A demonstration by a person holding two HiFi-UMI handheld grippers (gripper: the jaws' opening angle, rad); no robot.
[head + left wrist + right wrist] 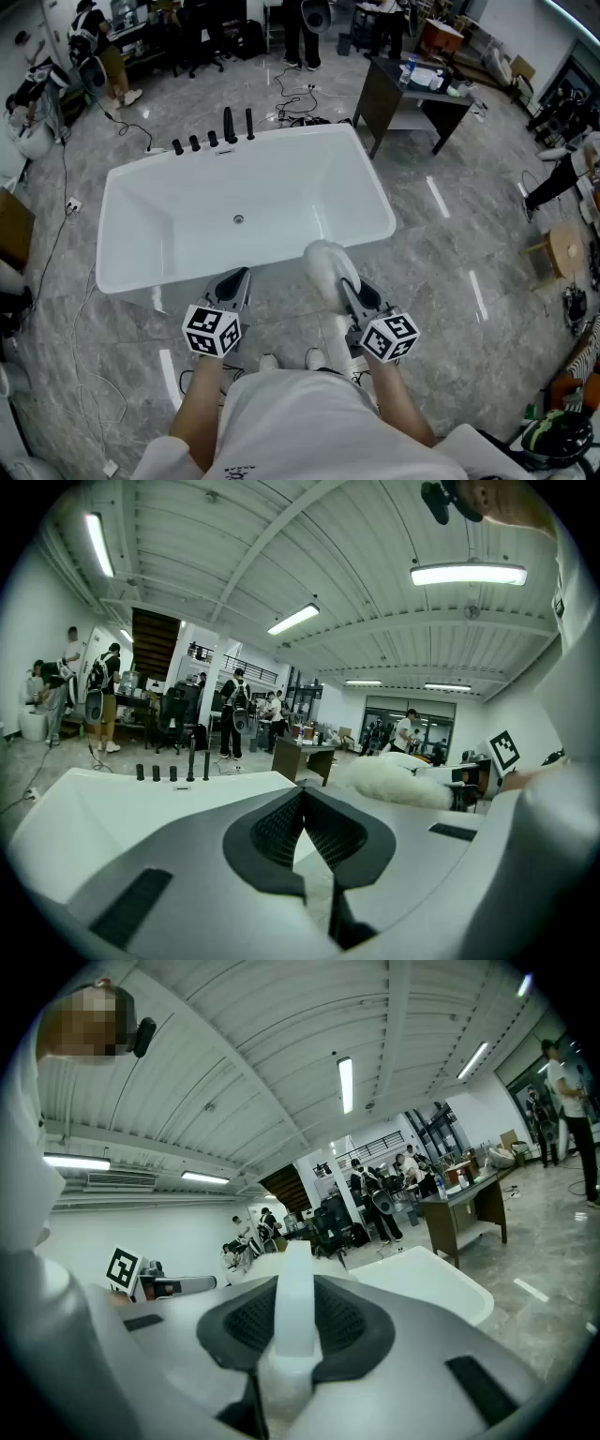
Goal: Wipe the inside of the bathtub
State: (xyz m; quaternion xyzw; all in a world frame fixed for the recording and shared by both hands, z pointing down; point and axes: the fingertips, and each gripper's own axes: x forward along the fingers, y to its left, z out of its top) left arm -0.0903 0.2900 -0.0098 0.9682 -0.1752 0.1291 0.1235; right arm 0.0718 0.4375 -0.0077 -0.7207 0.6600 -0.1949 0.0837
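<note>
A white freestanding bathtub (141, 202) stands on the grey marble floor, with a drain (238, 219) in its bottom and black taps (214, 139) on the far rim. My right gripper (345, 284) is shut on the white handle (294, 1302) of a fluffy white duster (323, 264), whose head hangs at the tub's near rim. My left gripper (236, 282) is shut on nothing, just in front of that near rim. The duster (394, 782) also shows at the right of the left gripper view, with the tub (112, 808) behind the jaws.
A dark table (412, 101) with bottles stands past the tub's far right corner. Cables (56, 234) trail over the floor on the left. Several people stand and sit at the back of the room (103, 56). My own feet (291, 360) are just short of the tub.
</note>
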